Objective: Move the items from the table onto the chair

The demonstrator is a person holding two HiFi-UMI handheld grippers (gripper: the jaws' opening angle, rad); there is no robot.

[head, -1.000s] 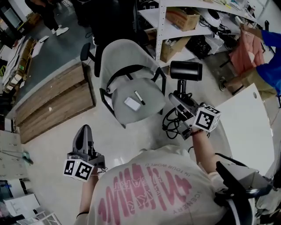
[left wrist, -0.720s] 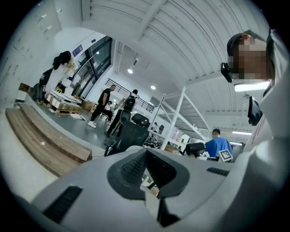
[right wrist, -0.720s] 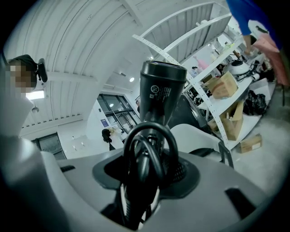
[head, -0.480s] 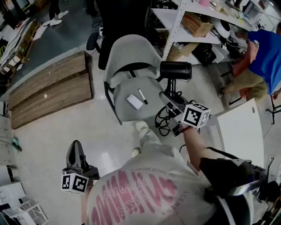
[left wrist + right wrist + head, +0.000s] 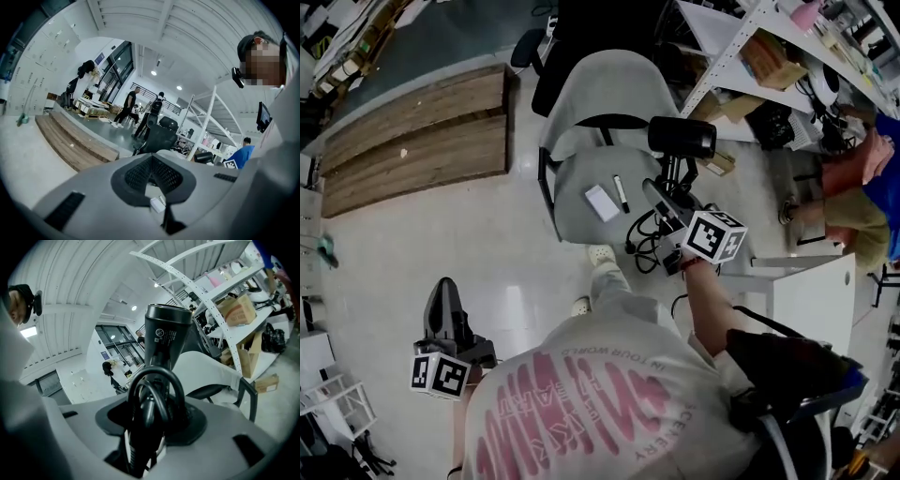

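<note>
While the hair dryer (image 5: pixel 682 137) is clamped only at its handle by the right gripper (image 5: pixel 660 197), with the heavy black barrel standing well above the jaws, a twist in the grip is judged the nearest risk. The barrel could swing over if the tool is turned sharply or the pads are eased before the dryer is supported. The dryer is held in the air close beside the chair (image 5: pixel 581 94), at the side of the seat nearer the shelving, and is not set down.

A loop of the cord (image 5: pixel 642 239) is seen pinched between the jaws together with the handle, and the rest hangs in loose coils below the gripper. These coils could be caught on the chair's black frame (image 5: pixel 545 187) as the dryer is carried across. Once the dryer is released, they could also trail off the seat edge and drag it down.

A white card (image 5: pixel 602 202) and a black marker (image 5: pixel 620 193) are already lying on the seat, near each other. Either could be pushed off, and the marker set rolling, if the dryer is lowered onto them and not onto bare seat.

No steadying can be expected from the left gripper (image 5: pixel 443 289). Its jaws are closed together on nothing, and it is held low over the floor, well apart from the chair. The shelving rack (image 5: pixel 722 66) stands near enough to be struck by the barrel.
</note>
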